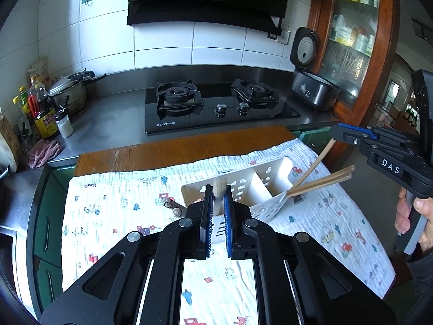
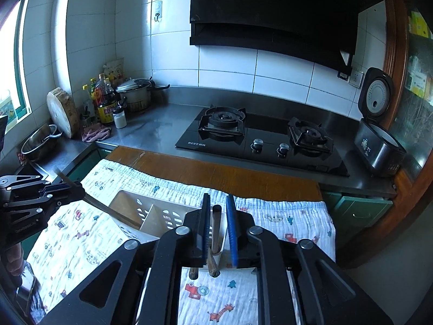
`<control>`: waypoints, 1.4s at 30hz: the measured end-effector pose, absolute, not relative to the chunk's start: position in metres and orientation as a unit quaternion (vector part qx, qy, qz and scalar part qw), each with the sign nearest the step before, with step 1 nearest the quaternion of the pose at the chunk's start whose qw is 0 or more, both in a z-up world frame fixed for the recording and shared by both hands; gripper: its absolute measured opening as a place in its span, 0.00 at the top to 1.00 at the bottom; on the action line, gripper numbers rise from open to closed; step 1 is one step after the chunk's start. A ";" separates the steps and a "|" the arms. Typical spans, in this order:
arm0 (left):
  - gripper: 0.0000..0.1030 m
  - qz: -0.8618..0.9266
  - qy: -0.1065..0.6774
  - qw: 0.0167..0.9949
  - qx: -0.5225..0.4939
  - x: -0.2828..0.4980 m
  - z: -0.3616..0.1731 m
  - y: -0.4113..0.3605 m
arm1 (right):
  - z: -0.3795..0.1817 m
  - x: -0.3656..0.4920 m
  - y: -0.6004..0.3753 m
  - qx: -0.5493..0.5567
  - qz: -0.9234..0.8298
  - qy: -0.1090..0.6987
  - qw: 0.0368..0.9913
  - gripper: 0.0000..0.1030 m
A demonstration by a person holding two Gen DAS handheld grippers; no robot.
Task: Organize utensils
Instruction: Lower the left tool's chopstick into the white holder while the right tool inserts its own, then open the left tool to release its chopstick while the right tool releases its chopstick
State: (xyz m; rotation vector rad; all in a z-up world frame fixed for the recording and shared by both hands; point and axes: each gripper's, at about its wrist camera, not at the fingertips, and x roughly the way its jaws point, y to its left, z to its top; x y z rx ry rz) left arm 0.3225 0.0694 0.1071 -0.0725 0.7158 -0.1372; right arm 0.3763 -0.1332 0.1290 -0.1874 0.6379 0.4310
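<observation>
The left claw (image 1: 218,199) is narrowly parted around a blurred pale wooden utensil handle (image 1: 219,189), above a white slotted utensil caddy (image 1: 273,172) lying on a patterned cloth (image 1: 113,216) over the wooden tabletop (image 1: 162,151). The right claw (image 2: 218,223) is closed on a single chopstick (image 2: 216,227). More chopsticks (image 1: 322,181) poke from the caddy's open end, near the right claw.

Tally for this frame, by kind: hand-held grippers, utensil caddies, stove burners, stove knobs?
Black hand-held grippers: 2 (left hand-held gripper clamping a pale wooden stick, right hand-held gripper)
White slotted plastic utensil caddy: 1
Black gas stove burners: 2
Round metal stove knobs: 2
Total: 7
</observation>
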 end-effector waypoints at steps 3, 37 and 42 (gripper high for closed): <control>0.92 -0.067 0.347 0.935 -0.037 0.320 0.109 0.069 | 0.135 0.372 -0.138 -0.091 0.211 0.303 0.925 0.82; 0.54 -0.036 0.302 0.951 -0.059 0.102 0.045 0.056 | -0.019 0.142 -0.169 -0.095 0.273 0.346 0.893 0.54; 0.54 -0.033 0.318 0.944 -0.077 0.088 0.020 0.062 | -0.057 0.131 -0.173 -0.083 0.265 0.377 0.883 0.69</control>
